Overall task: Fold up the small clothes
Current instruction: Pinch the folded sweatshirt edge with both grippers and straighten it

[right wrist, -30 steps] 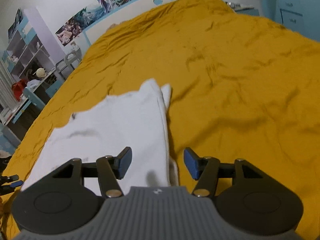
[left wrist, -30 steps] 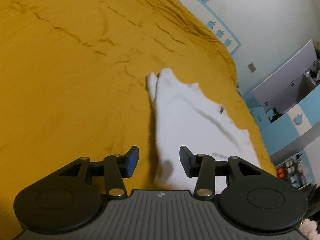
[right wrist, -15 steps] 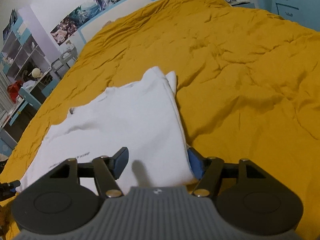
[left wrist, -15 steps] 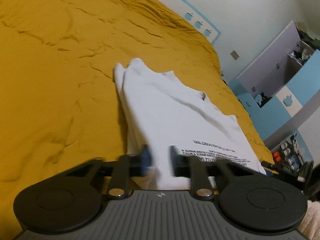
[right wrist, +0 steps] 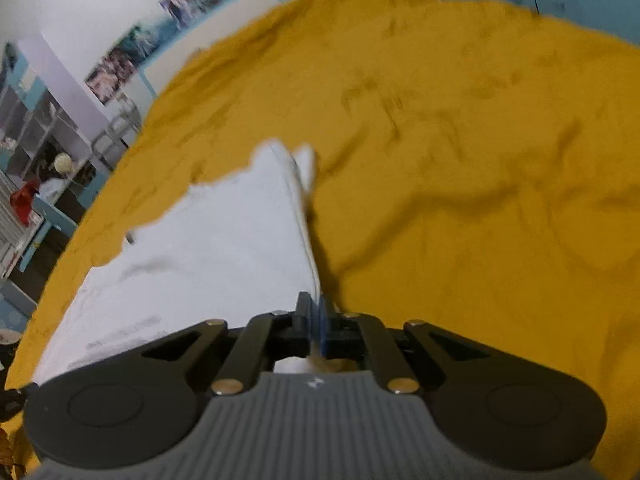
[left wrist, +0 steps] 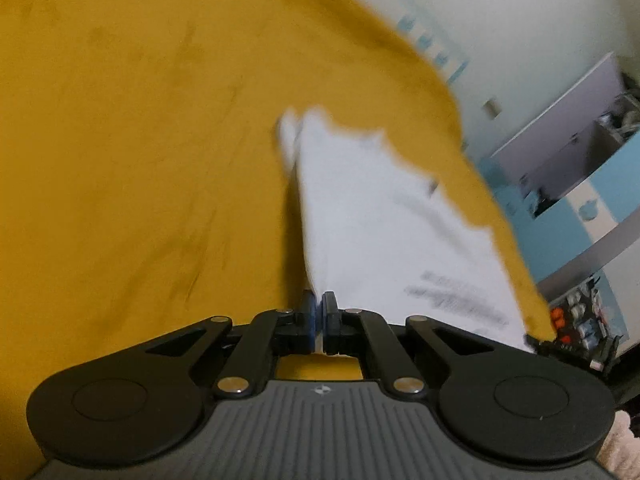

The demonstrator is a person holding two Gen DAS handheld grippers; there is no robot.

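Both grippers, left (left wrist: 319,312) and right (right wrist: 314,318), clench the near hem corners of the shirt (left wrist: 372,216) on the bedspread (left wrist: 140,140). It looks light, limp cloth; corners seem the right hold.

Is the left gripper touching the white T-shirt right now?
Touching. The left wrist view shows the left gripper shut on the near corner of the white T-shirt, fabric pinched between its pads.

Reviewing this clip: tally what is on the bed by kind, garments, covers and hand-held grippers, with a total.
White garment, a folded shirt with dark printed lines: 1
Mustard-yellow bed cover: 1
Hand-held grippers, left and right, each shut on the shirt's near edge: 2
Total: 4
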